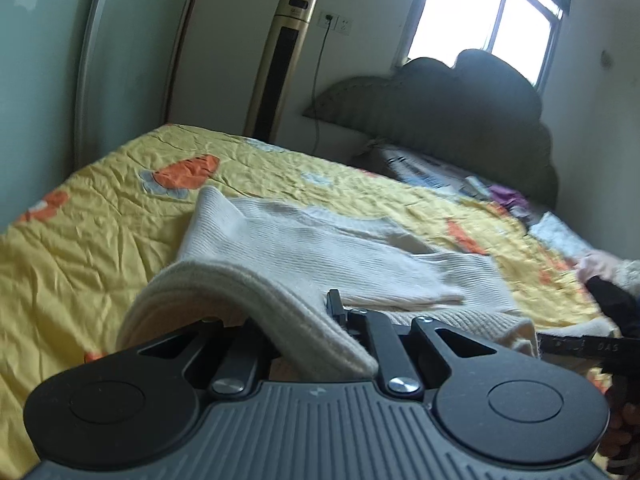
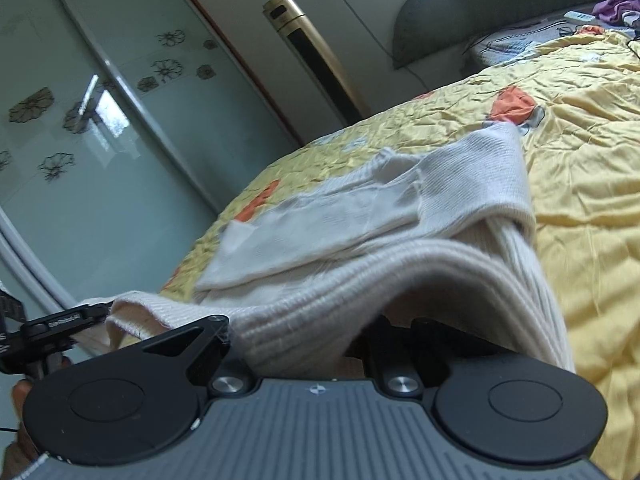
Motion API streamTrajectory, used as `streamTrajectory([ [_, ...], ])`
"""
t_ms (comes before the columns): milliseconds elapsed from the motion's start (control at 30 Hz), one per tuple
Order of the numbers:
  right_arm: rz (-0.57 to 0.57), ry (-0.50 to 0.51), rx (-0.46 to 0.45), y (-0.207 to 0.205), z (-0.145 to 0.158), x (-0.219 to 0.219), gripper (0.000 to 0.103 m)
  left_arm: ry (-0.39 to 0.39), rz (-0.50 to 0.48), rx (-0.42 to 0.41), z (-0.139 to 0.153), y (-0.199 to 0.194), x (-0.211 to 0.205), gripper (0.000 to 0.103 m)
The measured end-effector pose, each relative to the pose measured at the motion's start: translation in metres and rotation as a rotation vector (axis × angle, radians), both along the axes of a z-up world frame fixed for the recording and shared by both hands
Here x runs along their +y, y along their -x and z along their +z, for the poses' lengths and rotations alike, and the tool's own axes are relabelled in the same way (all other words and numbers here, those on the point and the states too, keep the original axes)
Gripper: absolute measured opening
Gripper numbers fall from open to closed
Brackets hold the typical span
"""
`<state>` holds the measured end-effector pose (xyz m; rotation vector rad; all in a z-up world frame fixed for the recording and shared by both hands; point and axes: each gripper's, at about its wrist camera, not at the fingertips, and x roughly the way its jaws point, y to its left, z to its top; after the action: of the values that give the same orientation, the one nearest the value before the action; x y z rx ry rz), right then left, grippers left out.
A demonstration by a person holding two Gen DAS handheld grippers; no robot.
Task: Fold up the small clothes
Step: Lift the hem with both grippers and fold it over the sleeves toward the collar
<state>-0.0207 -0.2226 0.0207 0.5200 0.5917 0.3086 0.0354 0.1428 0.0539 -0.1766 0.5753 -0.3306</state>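
Bed [image 1: 100, 208] — yellow quilt, orange patches. Cream sweater [image 1: 304, 248] lies across the quilt, its near ribbed hem lifted off it. Left gripper [image 1: 320, 320] is clamped on the hem's one end; right gripper [image 2: 344, 344] is clamped on the other — hem draped over both sets of jaws.
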Motion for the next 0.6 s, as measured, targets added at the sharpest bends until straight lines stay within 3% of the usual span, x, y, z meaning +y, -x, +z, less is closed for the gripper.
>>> streamTrajectory([
  [267, -0.034, 0.123, 0.041, -0.044, -0.021, 0.004, 0.012, -0.149, 0.061, 0.076, -0.025, -0.038, -0.023, 0.009],
  [600, -0.020, 0.174, 0.036, -0.050, -0.021, 0.010, 0.012, -0.209, 0.070, 0.069, -0.030, -0.046, -0.032, 0.009],
])
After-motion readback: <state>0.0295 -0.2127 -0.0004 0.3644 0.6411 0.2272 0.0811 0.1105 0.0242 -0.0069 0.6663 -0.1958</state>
